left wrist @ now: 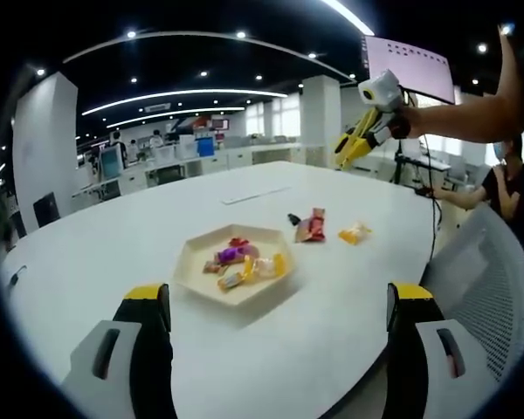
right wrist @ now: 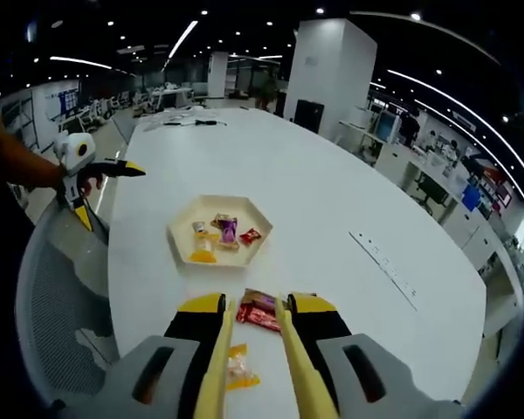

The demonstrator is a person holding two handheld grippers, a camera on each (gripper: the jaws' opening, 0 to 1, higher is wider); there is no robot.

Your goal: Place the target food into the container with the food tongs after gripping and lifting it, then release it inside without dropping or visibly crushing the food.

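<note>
1. Left gripper (left wrist: 279, 301): in the left gripper view its two black-and-yellow jaws stand wide apart with nothing between them, above the near edge of the white table (left wrist: 140, 236).
2. Hexagonal tray (left wrist: 237, 264): a cream, shallow container near the table's near edge. It holds several wrapped sweets (left wrist: 244, 264), among them purple, red, yellow and orange wrappers, gathered toward its middle. In the right gripper view the same tray (right wrist: 183, 229) lies toward the table edge beside the mesh chair (right wrist: 57, 288).
3. Red-wrapped snack (left wrist: 312, 225): it lies on the bare table just beside the tray, outside it. In the right gripper view it (right wrist: 260, 311) sits between the tips of the yellow tongs (right wrist: 211, 367); whether the tips touch it cannot be told.
4. Yellow-wrapped sweet (left wrist: 355, 232): it rests on the table near the red snack, also outside the tray.
5. Right gripper (right wrist: 255, 307): its jaws press on the two tong arms, which stand narrowly apart. In the left gripper view it (left wrist: 356, 140) is raised above the far edge, held by a hand (left wrist: 404, 120).
</note>
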